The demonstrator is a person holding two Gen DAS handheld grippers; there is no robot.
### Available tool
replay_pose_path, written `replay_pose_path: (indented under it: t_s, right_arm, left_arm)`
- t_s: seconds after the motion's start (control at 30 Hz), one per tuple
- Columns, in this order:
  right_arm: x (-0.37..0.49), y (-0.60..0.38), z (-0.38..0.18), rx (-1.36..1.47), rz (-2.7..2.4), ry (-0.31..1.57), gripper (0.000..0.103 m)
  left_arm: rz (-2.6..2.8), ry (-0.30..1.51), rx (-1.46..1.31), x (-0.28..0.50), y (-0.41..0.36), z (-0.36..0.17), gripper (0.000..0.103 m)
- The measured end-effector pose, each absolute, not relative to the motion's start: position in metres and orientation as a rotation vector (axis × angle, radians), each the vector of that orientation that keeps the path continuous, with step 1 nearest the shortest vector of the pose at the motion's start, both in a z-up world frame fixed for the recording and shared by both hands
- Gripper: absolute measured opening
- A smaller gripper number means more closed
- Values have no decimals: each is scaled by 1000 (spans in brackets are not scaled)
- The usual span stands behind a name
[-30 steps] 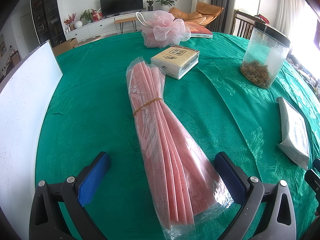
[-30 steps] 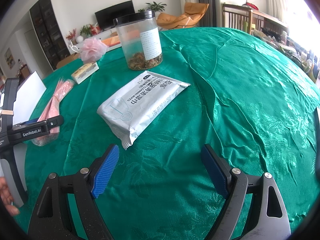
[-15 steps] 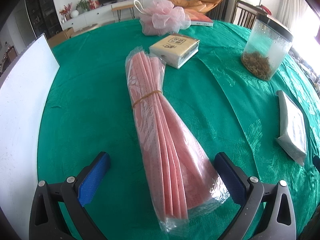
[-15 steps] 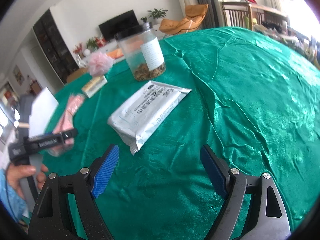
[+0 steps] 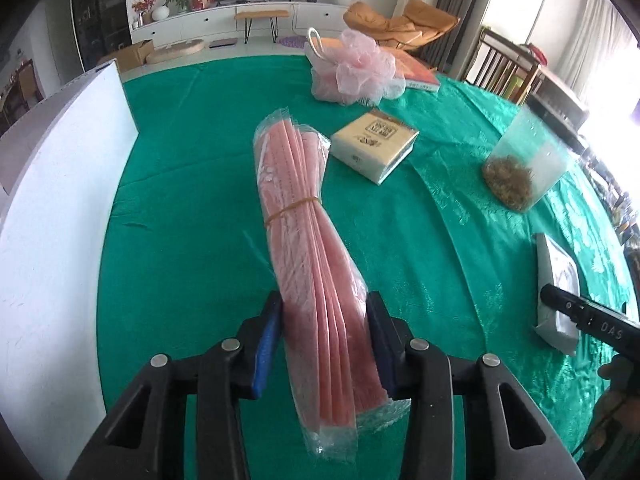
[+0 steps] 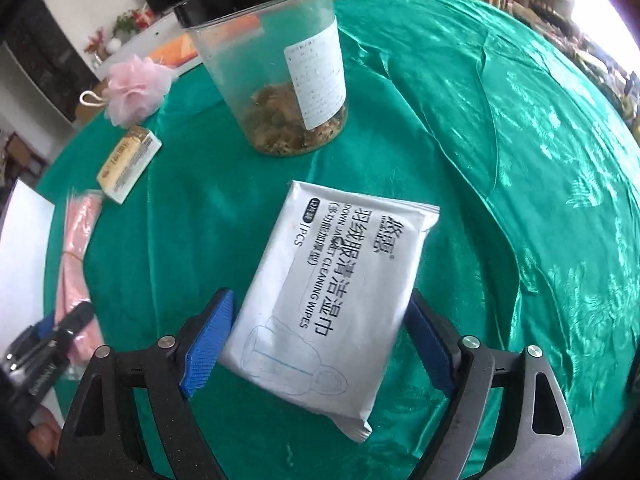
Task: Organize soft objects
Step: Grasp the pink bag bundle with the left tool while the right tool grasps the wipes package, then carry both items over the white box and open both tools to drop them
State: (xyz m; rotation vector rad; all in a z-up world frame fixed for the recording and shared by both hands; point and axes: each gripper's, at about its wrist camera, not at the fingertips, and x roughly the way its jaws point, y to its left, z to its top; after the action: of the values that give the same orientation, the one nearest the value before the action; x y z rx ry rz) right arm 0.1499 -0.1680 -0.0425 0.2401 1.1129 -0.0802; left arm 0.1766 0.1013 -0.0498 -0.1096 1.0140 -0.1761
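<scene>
1. The left gripper (image 5: 325, 340) has just been closing, and its blue pads now squeeze the near end of the pink bag roll (image 5: 304, 216). Lift slowly, since the long far end may droop.
2. The right gripper (image 6: 318, 340) has just been closing too, but it is apart, with a gap at the left pad. The wipes pack (image 6: 332, 280) lies flat between its pads on the green tabletop (image 6: 500, 160). Close gently on its sides.

I count one pink bag roll (image 5: 308, 248), one wipes pack (image 6: 332, 292), one tissue pack (image 5: 374, 145), one bath pouf (image 5: 356, 68), one jar (image 6: 280, 68), one book (image 5: 418, 74)
</scene>
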Motion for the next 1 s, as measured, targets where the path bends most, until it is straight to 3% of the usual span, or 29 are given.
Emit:
replay_pose_path:
  t_s: [0.3,0.57,0.63,0.67,0.7,0.83,1.0]
  right_arm:
    - [91,-179,11,298,81,944,72]
    - [63,5,111,219,571,826,73]
    - [49,63,123,198,713,820,73]
    - [43,90,126,182,774,826,73]
    - [37,116,126,162,827,840,76]
    - [31,169,105,103,930,953,79]
    - [42,102,75,62,731,886,79]
  left_arm:
    - [-330,852,-330,92,145,20,41]
    - [-41,726,-293,8,287,74,43]
    - [110,737,-266,-9,326,70,59]
    - [186,751,-253,-14,343,64,79]
    - [260,766,-249,-21,360,58,93]
    - [400,786,-294,-42,402,34,93]
    - [322,727,-319,-41,381,31,93]
